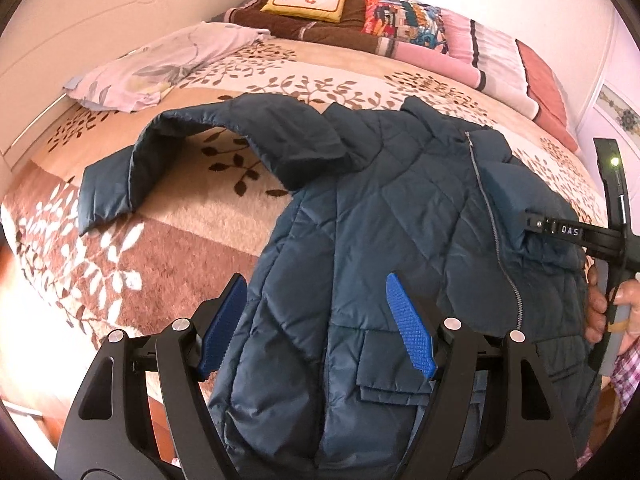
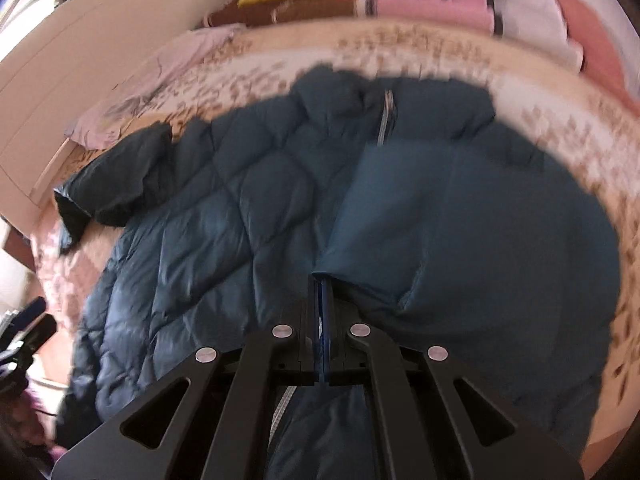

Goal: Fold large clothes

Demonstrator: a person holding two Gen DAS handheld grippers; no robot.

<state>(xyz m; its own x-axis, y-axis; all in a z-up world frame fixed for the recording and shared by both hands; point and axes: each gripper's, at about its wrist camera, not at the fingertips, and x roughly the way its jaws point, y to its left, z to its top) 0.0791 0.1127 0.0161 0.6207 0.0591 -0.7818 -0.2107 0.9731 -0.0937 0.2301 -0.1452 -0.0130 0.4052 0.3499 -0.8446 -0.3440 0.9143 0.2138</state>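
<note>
A dark teal quilted jacket [image 1: 380,220] lies front up on the bed, its zipper [image 1: 486,208] running down the middle. My left gripper [image 1: 316,320] hovers over the jacket's lower left part, jaws wide open, blue pads [image 1: 412,328] bare with nothing between them. The jacket's left sleeve [image 1: 192,136] arches out onto the blanket. My right gripper [image 2: 322,280] is shut on the cuff of the right sleeve [image 2: 400,208], which lies folded across the jacket's front. In the left wrist view the right gripper [image 1: 532,224] reaches in from the right edge. The right wrist view is motion-blurred.
The bed's leaf-patterned blanket [image 1: 168,208] spreads around the jacket. A lilac cloth [image 1: 160,64] lies at far left; cushions and folded blankets [image 1: 400,20] are stacked at the back. A person's hand [image 1: 600,308] holds the right tool. White panels [image 1: 100,20] border the bed.
</note>
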